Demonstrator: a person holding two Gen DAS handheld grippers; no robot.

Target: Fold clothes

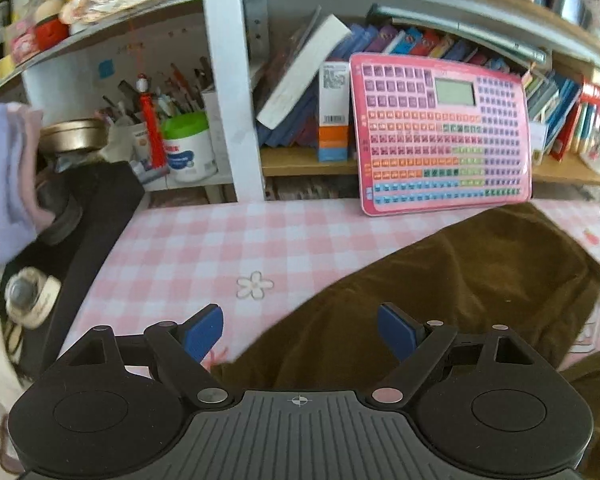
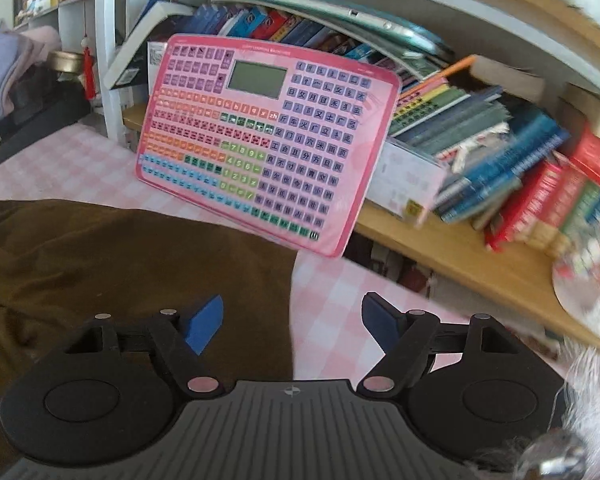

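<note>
A dark brown garment point(image 1: 452, 280) lies spread on the pink checked tablecloth point(image 1: 204, 248). My left gripper point(image 1: 300, 330) is open and empty, hovering over the garment's left edge. In the right wrist view the same brown garment point(image 2: 120, 264) fills the left half. My right gripper point(image 2: 292, 322) is open and empty, over the garment's right edge, with its right finger above the bare tablecloth point(image 2: 332, 292).
A pink learning keyboard pad point(image 1: 444, 136) leans against the bookshelf at the table's back; it also shows in the right wrist view point(image 2: 264, 140). Books point(image 2: 500, 160) fill the shelf. A black object point(image 1: 88, 232) and a white jar point(image 1: 188, 148) stand at the far left.
</note>
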